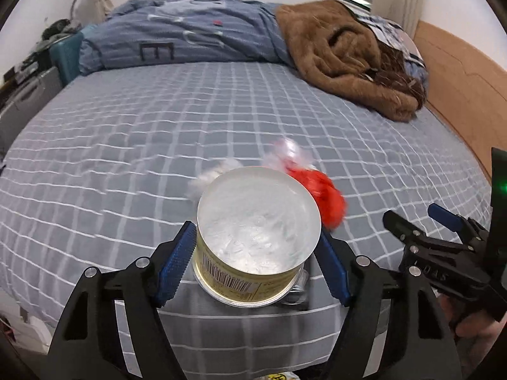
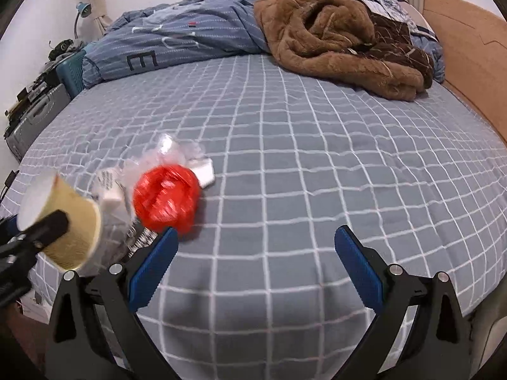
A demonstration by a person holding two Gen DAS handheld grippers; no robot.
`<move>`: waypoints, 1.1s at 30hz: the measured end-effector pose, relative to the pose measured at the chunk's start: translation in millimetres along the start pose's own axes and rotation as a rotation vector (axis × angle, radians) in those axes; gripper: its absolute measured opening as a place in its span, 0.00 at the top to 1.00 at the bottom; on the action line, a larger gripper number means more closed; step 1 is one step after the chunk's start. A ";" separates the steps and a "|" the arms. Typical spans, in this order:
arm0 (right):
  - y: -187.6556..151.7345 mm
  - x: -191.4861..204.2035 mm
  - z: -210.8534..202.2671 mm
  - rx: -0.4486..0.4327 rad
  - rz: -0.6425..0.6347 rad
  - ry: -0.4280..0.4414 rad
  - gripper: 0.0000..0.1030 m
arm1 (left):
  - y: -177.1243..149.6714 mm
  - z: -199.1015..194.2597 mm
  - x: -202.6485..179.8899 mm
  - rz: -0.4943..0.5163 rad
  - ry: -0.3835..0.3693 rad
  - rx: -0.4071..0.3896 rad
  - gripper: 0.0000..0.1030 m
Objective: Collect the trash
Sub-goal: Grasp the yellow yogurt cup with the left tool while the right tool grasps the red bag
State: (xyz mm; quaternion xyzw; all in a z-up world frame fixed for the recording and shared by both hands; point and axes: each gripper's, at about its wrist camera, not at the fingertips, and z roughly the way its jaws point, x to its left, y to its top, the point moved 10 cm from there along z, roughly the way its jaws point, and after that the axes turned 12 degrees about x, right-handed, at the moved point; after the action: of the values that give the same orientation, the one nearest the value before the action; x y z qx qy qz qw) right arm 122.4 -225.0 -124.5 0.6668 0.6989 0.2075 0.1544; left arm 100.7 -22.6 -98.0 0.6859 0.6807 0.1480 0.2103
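Clamped between the left gripper's [image 1: 255,259] blue pads, the tilted yellow can [image 1: 253,240] needs a firm, steady squeeze while it is lifted. Beyond it on the bed [image 2: 317,164], the red bag [image 2: 166,198] and white scraps [image 2: 187,158] lie ahead-left of the right gripper [image 2: 253,266], whose jaws gape empty.

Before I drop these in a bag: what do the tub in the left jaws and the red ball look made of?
Tub: likely thin paperboard or plastic, matte pale yellow wall with a printed barcode; its end looks like shiny, wrinkled foil or film. Red ball: probably crumpled thin plastic, glossy with creased highlights, though blur leaves that open.
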 end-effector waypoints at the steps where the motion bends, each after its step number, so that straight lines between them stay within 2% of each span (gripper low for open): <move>1: 3.1 5.0 0.3 -0.006 -0.005 0.008 0.08 | 1.1 -2.3 10.5 -0.013 0.008 -0.006 0.30; 5: 14.2 34.8 5.1 -0.015 -0.051 0.031 0.08 | 0.2 -0.3 49.3 -0.075 0.026 -0.001 0.30; 9: 20.2 56.7 21.5 0.002 -0.086 0.022 0.08 | -5.0 1.4 73.2 -0.082 0.071 0.001 0.30; 14: 29.4 68.0 35.3 0.006 -0.082 0.042 0.08 | -6.4 2.8 87.4 -0.092 0.088 0.006 0.30; 22: 30.2 81.9 59.8 0.048 -0.084 0.047 0.18 | -7.1 12.4 93.6 -0.099 0.094 0.023 0.30; 23: 29.7 84.0 62.3 0.052 -0.086 0.049 0.22 | -7.0 13.0 92.9 -0.098 0.093 0.023 0.30; 25: 27.7 86.6 66.2 0.072 -0.099 0.049 0.50 | -6.6 14.0 92.0 -0.096 0.091 0.023 0.30; 26: 26.5 86.2 67.1 0.077 -0.099 0.044 0.52 | -6.7 14.4 91.9 -0.096 0.091 0.025 0.30; 28: 25.7 86.0 65.4 0.069 -0.093 0.053 0.62 | -7.0 15.0 91.4 -0.096 0.091 0.026 0.30; 33: 27.8 81.7 54.1 0.051 -0.088 0.061 0.73 | -6.7 15.5 89.7 -0.094 0.090 0.022 0.30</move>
State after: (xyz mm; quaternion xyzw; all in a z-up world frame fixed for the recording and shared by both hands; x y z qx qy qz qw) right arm 168.0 -138.3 -152.5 0.6326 0.7369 0.2030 0.1250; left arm 105.1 65.3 -122.2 0.6482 0.7225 0.1612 0.1785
